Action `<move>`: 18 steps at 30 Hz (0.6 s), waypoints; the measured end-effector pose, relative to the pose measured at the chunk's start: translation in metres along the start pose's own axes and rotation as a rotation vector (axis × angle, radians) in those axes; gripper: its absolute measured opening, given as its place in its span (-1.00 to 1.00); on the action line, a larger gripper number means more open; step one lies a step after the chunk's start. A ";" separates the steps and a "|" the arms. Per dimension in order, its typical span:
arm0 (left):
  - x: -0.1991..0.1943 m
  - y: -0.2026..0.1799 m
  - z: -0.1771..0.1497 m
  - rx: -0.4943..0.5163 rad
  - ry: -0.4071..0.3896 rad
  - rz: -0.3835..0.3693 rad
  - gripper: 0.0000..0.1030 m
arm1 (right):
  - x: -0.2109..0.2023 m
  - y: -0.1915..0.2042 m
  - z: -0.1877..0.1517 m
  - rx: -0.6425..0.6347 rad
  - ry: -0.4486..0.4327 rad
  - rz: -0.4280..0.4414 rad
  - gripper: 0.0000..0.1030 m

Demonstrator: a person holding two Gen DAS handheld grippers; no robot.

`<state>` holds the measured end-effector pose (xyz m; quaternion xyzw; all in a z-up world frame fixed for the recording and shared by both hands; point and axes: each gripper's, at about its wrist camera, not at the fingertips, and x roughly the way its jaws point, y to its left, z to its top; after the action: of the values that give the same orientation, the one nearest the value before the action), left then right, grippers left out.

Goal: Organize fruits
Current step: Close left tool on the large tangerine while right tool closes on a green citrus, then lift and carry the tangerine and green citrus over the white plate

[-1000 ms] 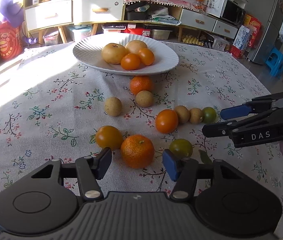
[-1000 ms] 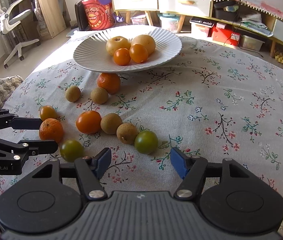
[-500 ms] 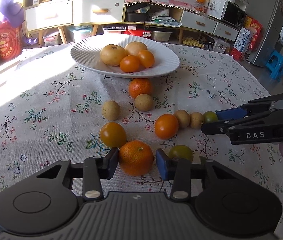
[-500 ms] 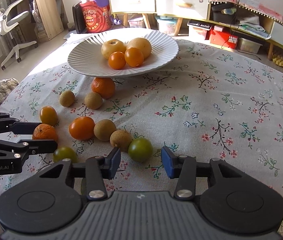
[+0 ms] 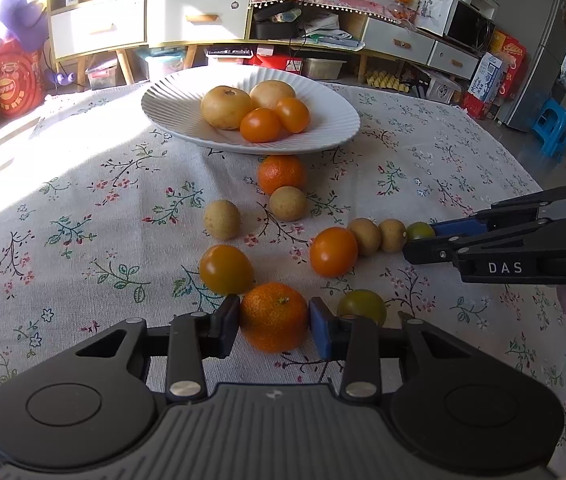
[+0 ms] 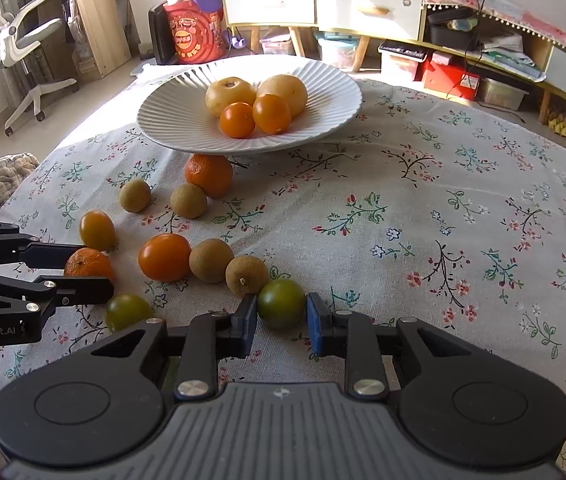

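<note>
White capital letters "DAS" stand on the black side of the right gripper [image 5: 419, 236], seen from the left wrist camera at the right edge of the floral tablecloth [image 5: 83, 208]. On the black side of the left gripper [image 6: 83, 268], seen from the right wrist camera at the cloth's left edge, pale lettering reads "enRobot.AI", its start cut off by the frame. Print on the red bag [image 6: 195, 36] and on the cartons beyond the table is too small to read.
</note>
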<state>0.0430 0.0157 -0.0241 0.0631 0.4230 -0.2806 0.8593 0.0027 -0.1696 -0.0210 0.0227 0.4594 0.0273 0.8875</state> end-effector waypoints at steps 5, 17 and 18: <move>-0.001 -0.002 0.000 0.009 -0.004 -0.002 -0.53 | 0.000 -0.001 0.000 0.002 0.002 0.001 -0.54; -0.011 -0.004 0.005 0.011 -0.039 -0.025 -0.53 | -0.009 -0.002 0.003 0.010 -0.013 -0.010 -0.55; -0.012 -0.005 0.006 0.011 -0.044 -0.026 -0.53 | -0.010 -0.002 0.004 0.012 -0.015 -0.010 -0.55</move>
<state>0.0390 0.0143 -0.0106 0.0562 0.4032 -0.2952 0.8644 -0.0002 -0.1729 -0.0107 0.0260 0.4531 0.0198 0.8909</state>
